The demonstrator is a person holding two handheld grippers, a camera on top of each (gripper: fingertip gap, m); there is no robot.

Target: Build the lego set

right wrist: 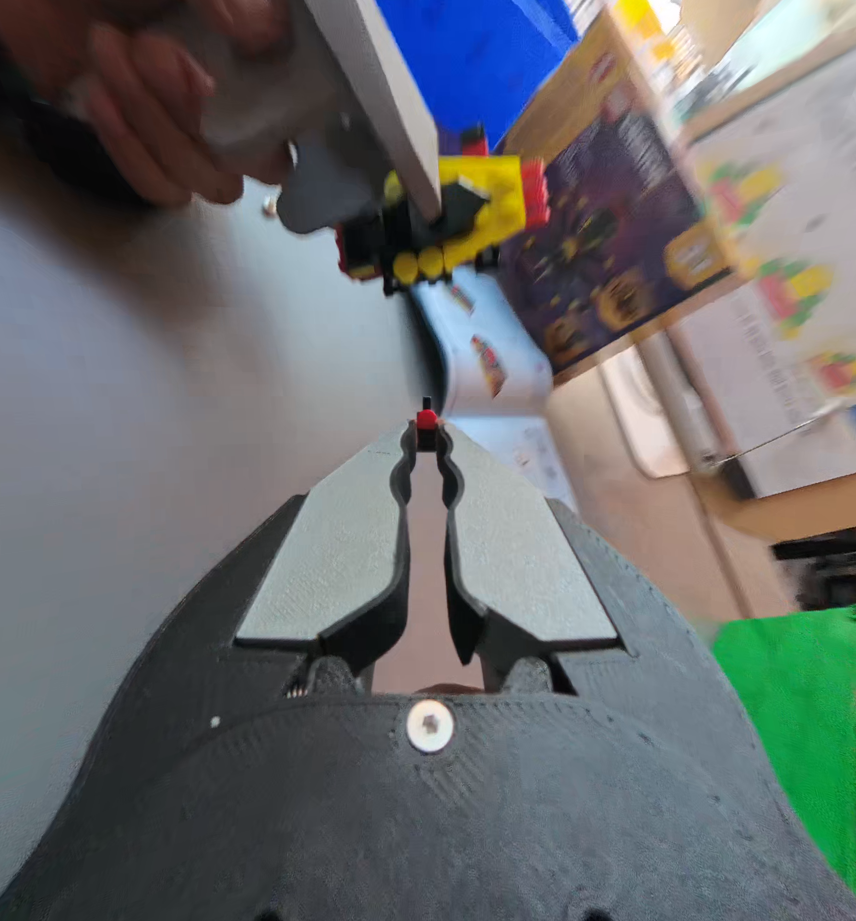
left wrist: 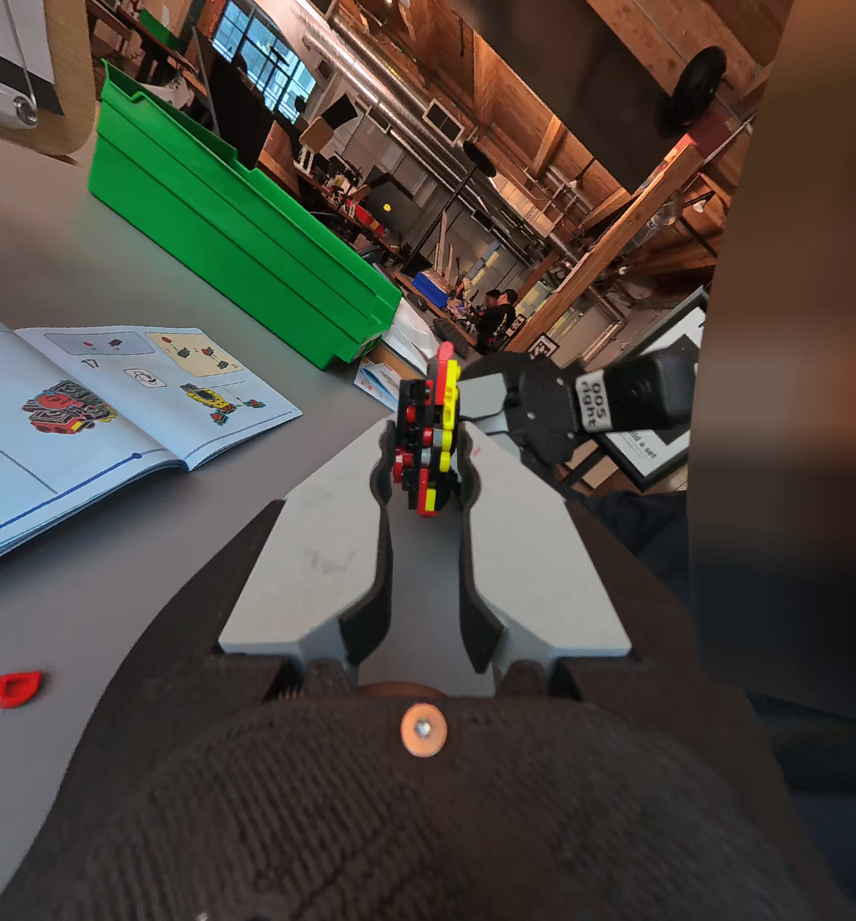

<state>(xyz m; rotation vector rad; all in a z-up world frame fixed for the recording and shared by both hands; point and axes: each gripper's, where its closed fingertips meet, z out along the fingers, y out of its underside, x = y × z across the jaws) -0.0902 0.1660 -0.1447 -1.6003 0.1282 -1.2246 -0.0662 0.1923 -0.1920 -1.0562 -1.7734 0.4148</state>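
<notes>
My left gripper (left wrist: 423,438) is shut on a partly built Lego model (left wrist: 428,433) of black, red and yellow bricks, held on edge above the grey table. The model also shows in the right wrist view (right wrist: 466,219), clamped in the left gripper's fingers (right wrist: 391,99). My right gripper (right wrist: 426,436) is shut on a small red and black piece (right wrist: 426,423), some way below the model in that view. In the left wrist view the right gripper's body (left wrist: 555,408) sits just behind and right of the model. A loose red piece (left wrist: 17,690) lies on the table at left.
An open instruction booklet (left wrist: 117,413) lies left of the model. A long green bin (left wrist: 236,224) stands behind it. A purple and yellow set box (right wrist: 615,239) and a white printed box (right wrist: 790,299) stand past the model. A framed sign (left wrist: 655,438) leans at right. A hand (right wrist: 142,109) holds the left gripper.
</notes>
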